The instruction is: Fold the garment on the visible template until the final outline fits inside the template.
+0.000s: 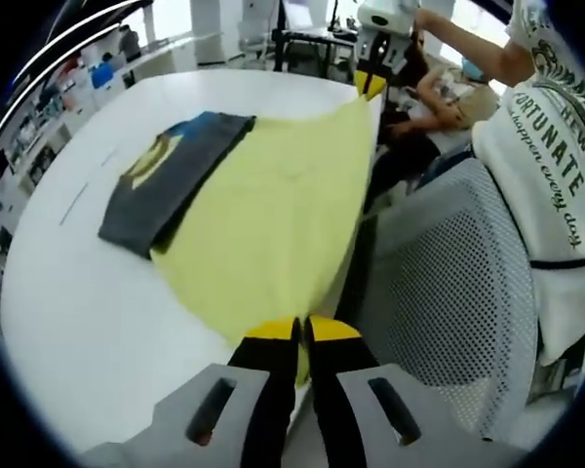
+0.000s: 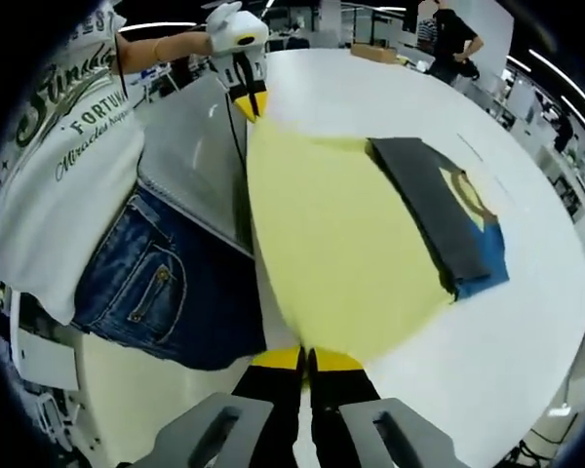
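One yellow garment [image 1: 273, 214] lies stretched along the white table's [image 1: 88, 322] near edge; the left gripper [image 1: 300, 336] pinches one end with jaws closed on the cloth, the right gripper [image 2: 305, 366] likewise clamps the other; one dark folded garment [image 2: 448, 210] rests on the yellow one; the left gripper view shows a grey mesh chair [image 1: 448, 283], the right gripper view denim shorts [image 2: 161, 283] beside the table.

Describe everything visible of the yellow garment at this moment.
The yellow garment is a plain, pale yellow, thin-looking fabric, stretched fairly flat between two gripped points at the near edge of the white table. The left gripper is shut on one end, the right gripper on the other. Its far edge reaches a folded dark grey garment lying on the table.
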The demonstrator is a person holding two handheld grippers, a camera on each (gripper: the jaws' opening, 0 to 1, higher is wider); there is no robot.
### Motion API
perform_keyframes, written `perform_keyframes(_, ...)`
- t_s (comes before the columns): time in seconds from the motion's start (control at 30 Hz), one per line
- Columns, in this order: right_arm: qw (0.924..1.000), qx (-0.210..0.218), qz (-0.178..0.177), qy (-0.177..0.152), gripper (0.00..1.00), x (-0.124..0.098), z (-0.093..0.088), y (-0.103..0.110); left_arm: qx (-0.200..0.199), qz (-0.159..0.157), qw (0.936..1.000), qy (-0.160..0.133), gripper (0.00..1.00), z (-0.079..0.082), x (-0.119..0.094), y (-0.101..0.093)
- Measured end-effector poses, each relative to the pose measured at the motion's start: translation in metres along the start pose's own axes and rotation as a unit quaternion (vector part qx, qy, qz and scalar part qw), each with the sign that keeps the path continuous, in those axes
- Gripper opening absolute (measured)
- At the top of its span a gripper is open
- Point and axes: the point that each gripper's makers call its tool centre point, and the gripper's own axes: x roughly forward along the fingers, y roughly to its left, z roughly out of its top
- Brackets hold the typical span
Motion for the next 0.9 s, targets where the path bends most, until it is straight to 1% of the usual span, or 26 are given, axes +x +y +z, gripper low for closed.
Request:
perform_keyframes(0.2, 0.9999, -0.008, 0.008, 0.008, 0.00, -0.008, 0.002, 0.005, 0.001, -0.010, 0.9999, 0.010, 0.01, 0.001, -0.007, -0.004)
perform_keyframes(0.27, 0.9999, -0.006, 0.010, 0.008, 0.00, -0.009, 0.003, 0.006, -0.006, -0.014, 0.9998, 0.013, 0.01, 0.001, -0.009, -0.006)
perform_keyframes(0.43, 0.9998, -0.011, 0.015, 0.010, 0.00, -0.016, 0.004, 0.009, -0.020, -0.026, 0.9994, 0.011, 0.01, 0.004, -0.017, -0.012)
perform_keyframes(0.57, 0.9997, -0.015, 0.014, 0.009, 0.00, -0.022, 0.007, 0.008, -0.018, -0.027, 0.9994, 0.010, 0.01, 0.008, -0.023, -0.014)
perform_keyframes(0.73, 0.9996, -0.028, -0.001, 0.005, 0.00, -0.030, 0.013, 0.001, -0.011, -0.022, 0.9996, 0.010, 0.01, 0.016, -0.030, -0.012)
perform_keyframes(0.87, 0.9989, -0.039, -0.027, 0.005, 0.00, -0.036, 0.018, -0.013, 0.001, -0.008, 1.0000, 0.003, 0.01, 0.028, -0.038, -0.003)
perform_keyframes(0.9, 0.9988, -0.039, -0.029, 0.005, 0.00, -0.036, 0.018, -0.014, 0.002, -0.005, 1.0000, 0.001, 0.01, 0.031, -0.039, -0.001)
